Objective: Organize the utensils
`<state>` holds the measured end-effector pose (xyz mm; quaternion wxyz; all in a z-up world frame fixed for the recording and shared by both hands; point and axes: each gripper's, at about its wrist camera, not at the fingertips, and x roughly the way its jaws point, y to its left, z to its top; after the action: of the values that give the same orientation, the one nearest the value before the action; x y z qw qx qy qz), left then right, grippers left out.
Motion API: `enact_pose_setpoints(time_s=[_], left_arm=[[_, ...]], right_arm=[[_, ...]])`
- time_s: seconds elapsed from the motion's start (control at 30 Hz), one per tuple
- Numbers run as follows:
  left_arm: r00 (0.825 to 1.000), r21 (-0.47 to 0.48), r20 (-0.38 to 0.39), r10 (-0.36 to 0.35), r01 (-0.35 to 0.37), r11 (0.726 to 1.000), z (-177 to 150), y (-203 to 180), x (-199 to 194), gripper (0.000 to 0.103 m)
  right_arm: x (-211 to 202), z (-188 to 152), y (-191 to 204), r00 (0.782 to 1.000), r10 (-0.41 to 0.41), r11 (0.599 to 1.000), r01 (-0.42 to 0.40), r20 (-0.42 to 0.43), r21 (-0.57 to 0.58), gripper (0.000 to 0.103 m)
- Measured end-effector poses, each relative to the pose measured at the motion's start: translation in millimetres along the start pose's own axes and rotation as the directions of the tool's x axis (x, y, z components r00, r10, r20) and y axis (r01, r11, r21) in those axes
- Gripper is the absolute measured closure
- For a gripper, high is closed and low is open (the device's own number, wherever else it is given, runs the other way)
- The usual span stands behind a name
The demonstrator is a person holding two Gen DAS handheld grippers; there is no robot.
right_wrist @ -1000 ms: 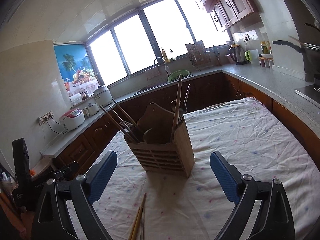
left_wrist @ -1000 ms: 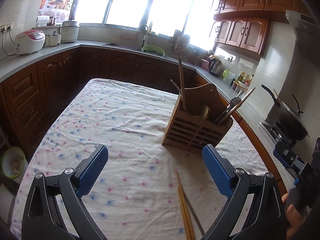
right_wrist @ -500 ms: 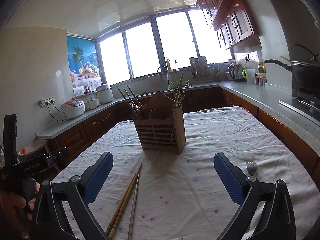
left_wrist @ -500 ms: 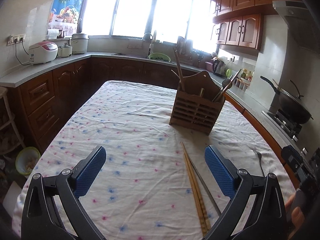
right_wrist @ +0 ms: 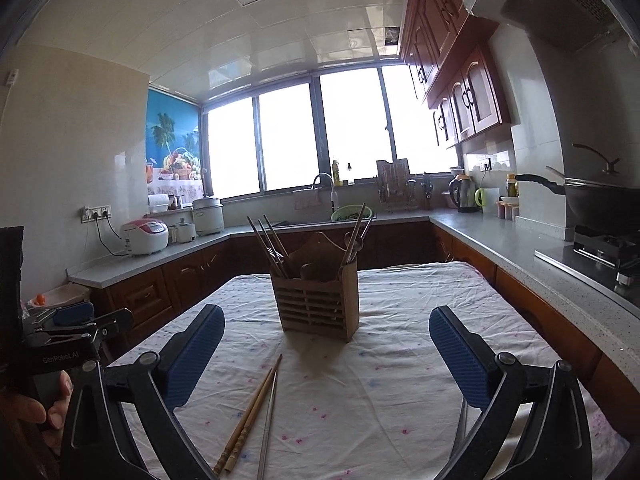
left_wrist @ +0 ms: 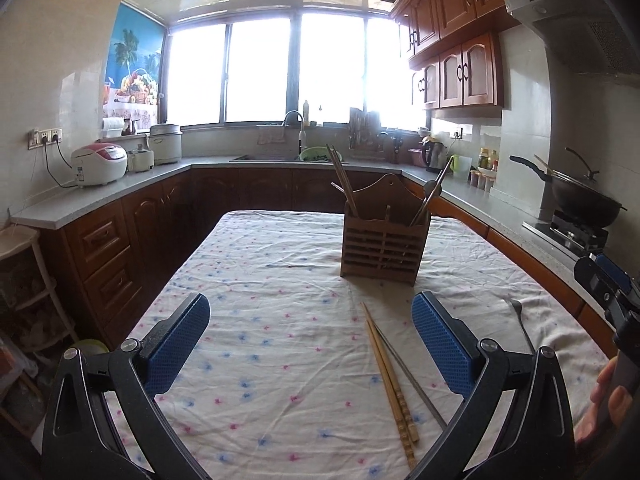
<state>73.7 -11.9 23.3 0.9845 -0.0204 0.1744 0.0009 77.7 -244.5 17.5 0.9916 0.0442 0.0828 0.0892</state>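
Two hand-held grippers over a kitchen table [left_wrist: 248,408] covered with a flower-print cloth. The left gripper [left_wrist: 310,346] points slightly downward over the near part of the table. Its blue pads [left_wrist: 178,346] stand wide apart, having just finished opening, with nothing between them but the cloth. The right gripper [right_wrist: 326,354] lies closer to level, aimed at the far end of the table. Its jaws have likewise just been opening, stand wide, and hold nothing.

Each gripper appears at the edge of the other's view: the right gripper at the right margin of the left wrist view, with fingers [left_wrist: 608,400] of the person's hand wrapped around its handle; the left gripper at the left margin of the right wrist view, again with fingertips [right_wrist: 30,410] on the handle.

The wooden utensil holder [left_wrist: 384,246] stands upright toward the far half of the table, with chopsticks and other utensils leaning out of its compartments. On the cloth nearer the grippers lie a pair of wooden chopsticks [left_wrist: 390,374] and, just to their right, a metal chopstick [left_wrist: 408,376]. A fork [left_wrist: 520,320] lies well apart to the right, partly hidden behind the left gripper's right finger.
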Motion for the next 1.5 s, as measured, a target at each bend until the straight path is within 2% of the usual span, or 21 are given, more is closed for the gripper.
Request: enact_pose_setpoints(time_s=[0.07, 0.3, 0.5, 0.97, 1.2, 1.5], left_arm=[[1.0, 0.008, 0.005, 0.013, -0.013, 1.0, -9.1, -1.1, 0.1, 0.0], [0.998, 0.065, -0.037, 0.054, -0.052, 0.997, -36.5, -11.7, 14.0, 0.0], [0.996, 0.063, -0.039, 0.077, -0.075, 0.995, -46.5, -10.2, 15.2, 0.0], [0.997, 0.041, 0.009, 0.072, -0.073, 0.997, -41.7, -7.8, 0.4, 0.0], [0.997, 0.04, 0.016, 0.07, -0.071, 0.997, -41.3, -8.2, -3.7, 0.0], [0.999, 0.034, 0.027, 0.031, -0.032, 0.999, -36.9, -10.8, -10.7, 0.0]], right_arm=[[1.1, -11.8, -0.5, 1.0, -0.023, 1.0, 0.023, -0.008, -0.007, 0.0], [10.8, -51.4, -7.7, 0.997, -0.024, 0.999, 0.026, -0.071, 0.025, 0.0], [8.6, -65.3, -5.8, 0.997, -0.019, 1.0, 0.02, -0.073, 0.018, 0.0], [-6.0, -60.2, 5.6, 1.0, 0.007, 1.0, -0.007, -0.004, -0.01, 0.0], [-3.6, -62.4, 7.1, 1.0, 0.013, 1.0, -0.014, -0.021, -0.009, 0.0], [-4.3, -61.8, 5.2, 0.999, 0.016, 1.0, -0.016, -0.028, 0.005, 0.0]])
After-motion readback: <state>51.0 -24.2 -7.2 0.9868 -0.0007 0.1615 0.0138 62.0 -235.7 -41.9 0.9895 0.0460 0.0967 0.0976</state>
